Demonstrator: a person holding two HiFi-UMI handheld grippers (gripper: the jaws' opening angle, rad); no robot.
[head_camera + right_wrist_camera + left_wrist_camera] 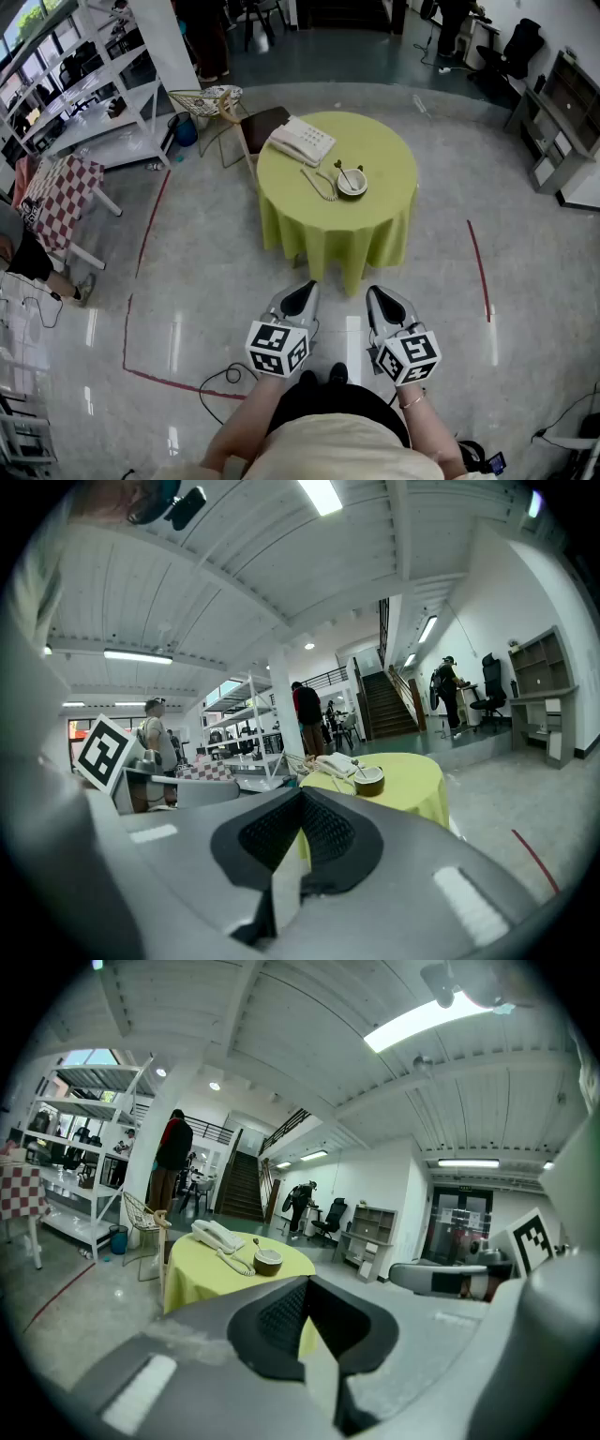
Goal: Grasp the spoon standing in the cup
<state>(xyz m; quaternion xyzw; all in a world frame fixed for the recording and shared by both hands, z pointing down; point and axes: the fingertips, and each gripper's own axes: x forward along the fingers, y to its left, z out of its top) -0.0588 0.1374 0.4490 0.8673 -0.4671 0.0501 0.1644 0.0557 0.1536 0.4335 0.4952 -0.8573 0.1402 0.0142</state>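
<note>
A small cup with a spoon standing in it sits on a round table with a yellow-green cloth. The cup and spoon also show far off in the left gripper view, and the cup in the right gripper view. My left gripper and right gripper hang side by side in front of the person's body, well short of the table. Both have their jaws pressed together with nothing between them.
A white corded telephone lies on the table left of the cup. A wire chair stands behind the table, white shelving and a checkered table at left. Red tape lines and a black cable mark the floor.
</note>
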